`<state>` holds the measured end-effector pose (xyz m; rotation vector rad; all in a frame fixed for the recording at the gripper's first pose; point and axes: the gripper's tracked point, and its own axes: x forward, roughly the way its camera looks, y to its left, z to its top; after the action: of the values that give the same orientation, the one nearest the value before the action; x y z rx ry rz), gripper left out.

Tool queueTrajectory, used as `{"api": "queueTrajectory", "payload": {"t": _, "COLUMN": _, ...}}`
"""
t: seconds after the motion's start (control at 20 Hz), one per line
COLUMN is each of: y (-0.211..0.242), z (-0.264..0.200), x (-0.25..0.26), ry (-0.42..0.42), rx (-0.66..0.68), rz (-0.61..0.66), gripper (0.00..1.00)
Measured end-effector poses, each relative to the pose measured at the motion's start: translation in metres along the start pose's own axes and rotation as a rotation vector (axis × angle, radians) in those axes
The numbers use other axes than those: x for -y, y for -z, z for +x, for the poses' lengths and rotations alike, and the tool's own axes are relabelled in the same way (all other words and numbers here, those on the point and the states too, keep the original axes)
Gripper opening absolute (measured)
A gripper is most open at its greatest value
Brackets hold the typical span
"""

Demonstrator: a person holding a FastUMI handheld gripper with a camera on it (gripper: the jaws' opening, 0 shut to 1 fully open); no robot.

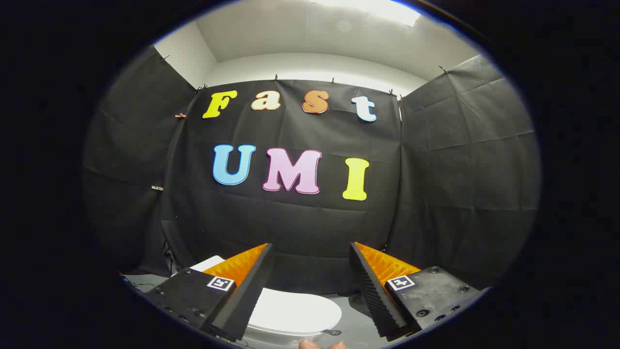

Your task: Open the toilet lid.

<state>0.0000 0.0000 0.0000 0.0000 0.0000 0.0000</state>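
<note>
A white toilet with its lid (295,312) lying flat and closed sits on the floor below and between my fingers. Part of its white tank (207,263) shows behind my left finger. My gripper (310,248) is held well above the toilet, pointing at the booth's back wall, open wide with nothing between the fingers. The lid's left part is hidden behind the left finger (247,286).
Black cloth walls close the booth at the back and on both sides. A grey floor (351,325) surrounds the toilet. A person's fingertips (322,345) show just below the toilet lid. A thin stand leg (169,252) rises by the left wall.
</note>
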Motion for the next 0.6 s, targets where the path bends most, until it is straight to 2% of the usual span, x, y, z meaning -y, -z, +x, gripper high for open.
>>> {"api": "queueTrajectory", "payload": {"t": 0.6, "y": 0.0041, "z": 0.0014, "x": 0.0011, "ry": 0.009, "rx": -0.004, "rz": -0.005, "gripper": 0.99}}
